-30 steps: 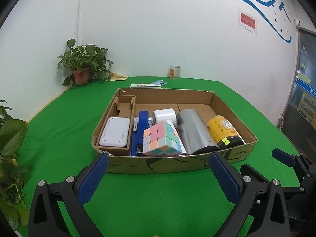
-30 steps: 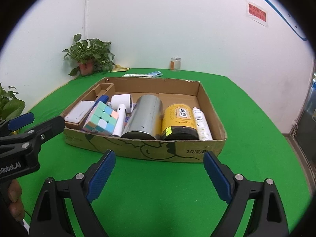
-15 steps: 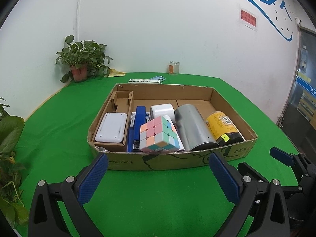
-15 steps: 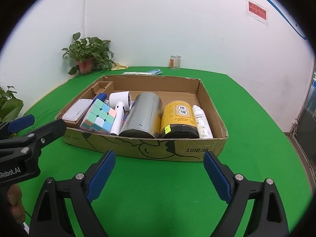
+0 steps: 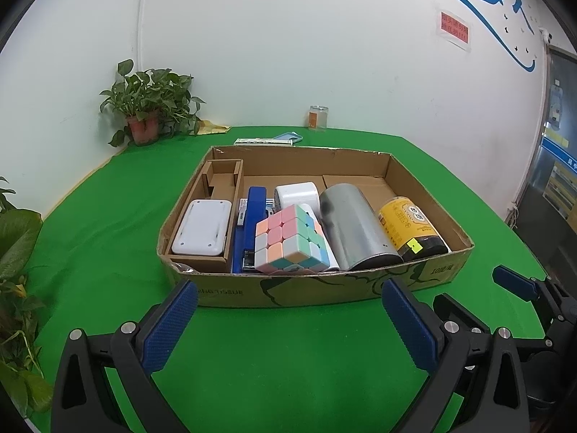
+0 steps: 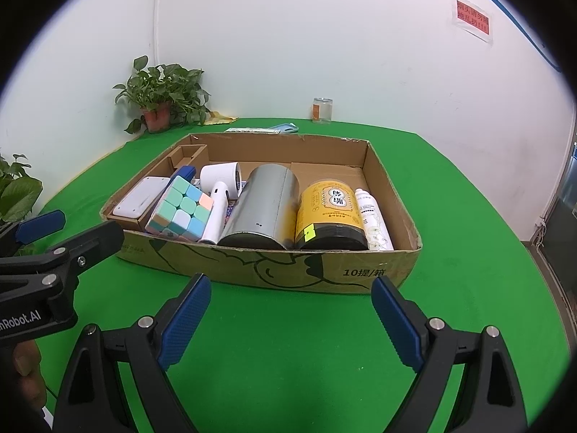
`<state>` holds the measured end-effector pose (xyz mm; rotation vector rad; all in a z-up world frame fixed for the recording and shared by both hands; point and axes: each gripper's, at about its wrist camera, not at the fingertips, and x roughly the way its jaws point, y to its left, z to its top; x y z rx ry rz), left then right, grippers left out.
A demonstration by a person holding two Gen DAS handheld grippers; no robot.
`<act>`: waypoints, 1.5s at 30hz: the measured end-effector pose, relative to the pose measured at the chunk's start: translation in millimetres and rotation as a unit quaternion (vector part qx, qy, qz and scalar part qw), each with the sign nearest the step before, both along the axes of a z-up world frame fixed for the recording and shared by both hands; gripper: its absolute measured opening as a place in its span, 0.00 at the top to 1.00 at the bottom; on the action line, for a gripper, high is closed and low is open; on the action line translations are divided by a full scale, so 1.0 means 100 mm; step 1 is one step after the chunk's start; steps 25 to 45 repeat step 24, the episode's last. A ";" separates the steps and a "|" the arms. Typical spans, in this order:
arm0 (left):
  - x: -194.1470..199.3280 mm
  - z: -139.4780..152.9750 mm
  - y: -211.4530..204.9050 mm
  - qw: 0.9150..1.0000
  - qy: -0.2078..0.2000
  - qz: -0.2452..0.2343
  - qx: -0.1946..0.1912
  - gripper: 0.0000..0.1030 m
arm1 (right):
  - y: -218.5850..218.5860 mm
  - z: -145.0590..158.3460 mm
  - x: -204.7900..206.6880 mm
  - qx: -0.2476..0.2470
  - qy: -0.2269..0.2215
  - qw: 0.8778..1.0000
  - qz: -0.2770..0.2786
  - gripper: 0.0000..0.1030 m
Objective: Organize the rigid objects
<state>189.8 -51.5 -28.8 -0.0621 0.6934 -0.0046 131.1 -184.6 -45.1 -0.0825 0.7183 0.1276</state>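
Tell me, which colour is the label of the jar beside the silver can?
Yellow label, best in right wrist view.

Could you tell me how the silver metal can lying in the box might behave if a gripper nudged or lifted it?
The silver can lies on its side, so it could roll, though the cube side and the yellow jar hem it in. Its smooth, shiny wall looks slippery for pads. It looks rigid.

black fingers (image 6: 184,310), ribbed blue pads, silver screws
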 end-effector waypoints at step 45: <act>0.13 -0.13 0.07 1.000 0.002 -0.008 -0.003 0.00 | -0.10 -0.06 0.14 0.004 0.009 1.000 0.006 0.12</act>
